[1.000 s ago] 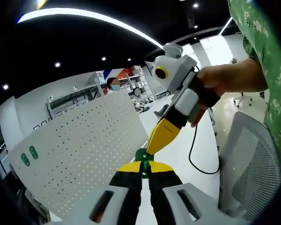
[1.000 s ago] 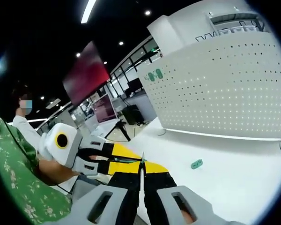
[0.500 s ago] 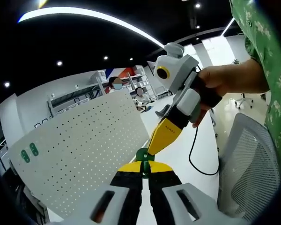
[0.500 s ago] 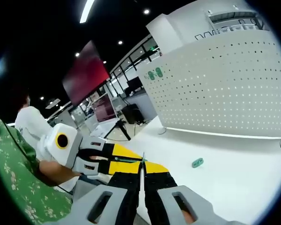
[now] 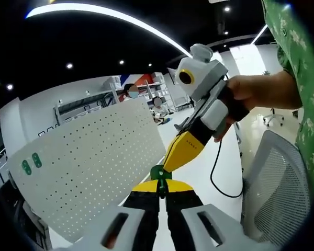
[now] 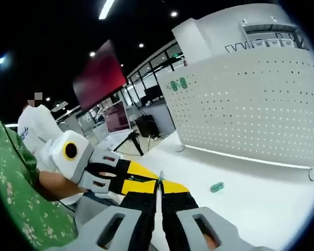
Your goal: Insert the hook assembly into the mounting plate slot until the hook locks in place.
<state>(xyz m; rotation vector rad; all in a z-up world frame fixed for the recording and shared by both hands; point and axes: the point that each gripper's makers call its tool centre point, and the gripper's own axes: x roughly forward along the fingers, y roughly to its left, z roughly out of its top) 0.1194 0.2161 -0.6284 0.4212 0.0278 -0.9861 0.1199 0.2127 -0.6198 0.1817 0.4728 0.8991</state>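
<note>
Two grippers meet tip to tip on one small green hook assembly (image 5: 159,173); in the left gripper view the left gripper (image 5: 159,189) has its black-and-yellow jaws drawn together on the lower part of the piece, while the right gripper (image 5: 174,159) comes in from the upper right with its yellow tip against the top of the same piece; whether that tip pinches it is not clear from this side. In the right gripper view the right gripper (image 6: 158,187) has its jaws pressed tight, with a thin green sliver of the hook assembly (image 6: 159,178) between the tips, and the left gripper (image 6: 141,179) reaches in from the left, held by a hand (image 6: 51,184) below a green floral sleeve (image 6: 13,204). The white perforated mounting plate (image 5: 91,167) stands upright on the white table (image 6: 251,201), well apart from the held piece; two green hooks (image 5: 31,163) sit in it near its upper corner, seen also in the right gripper view (image 6: 178,83). Another small green part (image 6: 216,186) lies loose on the table in front of the plate (image 6: 251,104). A grey mesh chair (image 5: 277,188) stands at the right of the left gripper view. Against half a second ago, the grasp is unchanged and the piece stays between both tips; the surroundings sit slightly differently in both views, which fits a small move of the hands.
</note>
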